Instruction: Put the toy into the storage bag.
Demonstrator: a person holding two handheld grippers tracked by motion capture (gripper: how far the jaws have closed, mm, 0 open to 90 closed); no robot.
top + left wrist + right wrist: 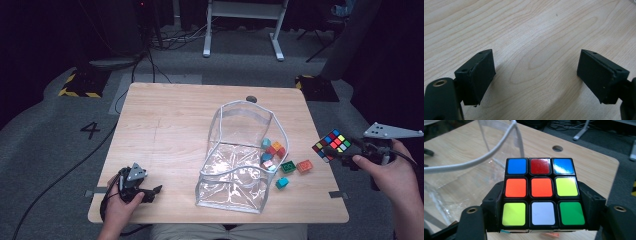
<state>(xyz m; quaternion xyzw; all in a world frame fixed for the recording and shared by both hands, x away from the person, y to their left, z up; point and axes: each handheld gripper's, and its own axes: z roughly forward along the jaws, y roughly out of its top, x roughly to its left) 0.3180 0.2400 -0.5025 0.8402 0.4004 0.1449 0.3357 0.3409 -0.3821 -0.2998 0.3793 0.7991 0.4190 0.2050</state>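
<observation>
On a wooden table [165,120] stands one clear bag [240,155], its open mouth facing the far edge and its long axis running from near to far. Beside the bag's right wall lie about eight small coloured blocks [280,162], several touching. One puzzle cube [331,145] is held above the table's right edge, tilted, clamped between the jaws of the right gripper [336,154]; it has no long axis. The left gripper [155,192] rests near the front left corner, jaws wide apart, holding nothing.
</observation>
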